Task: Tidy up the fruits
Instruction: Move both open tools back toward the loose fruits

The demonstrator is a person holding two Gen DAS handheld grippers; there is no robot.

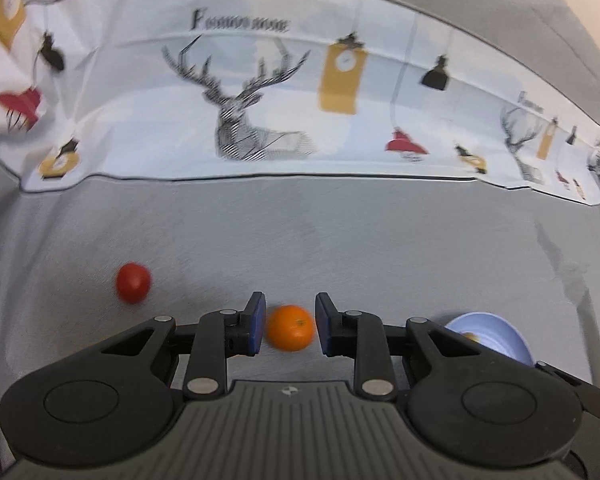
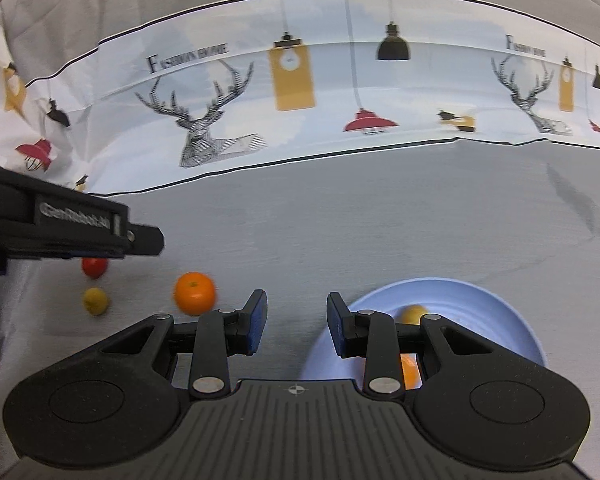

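In the left wrist view an orange (image 1: 291,327) lies on the grey cloth between the open jaws of my left gripper (image 1: 290,326); small gaps show on both sides. A red fruit (image 1: 133,282) lies to its left. A pale blue bowl (image 1: 496,336) holding a yellow fruit sits at the right. In the right wrist view my right gripper (image 2: 296,322) is open and empty, beside the blue bowl (image 2: 476,300), which holds a yellow fruit (image 2: 414,314) and an orange fruit (image 2: 410,372). The orange (image 2: 194,293), a small yellow fruit (image 2: 95,301) and the red fruit (image 2: 94,267) lie to the left.
The left gripper's black body (image 2: 60,224) reaches in from the left of the right wrist view, above the red fruit. A printed cloth with deer and lamps (image 2: 300,92) hangs at the back of the grey surface (image 2: 340,232).
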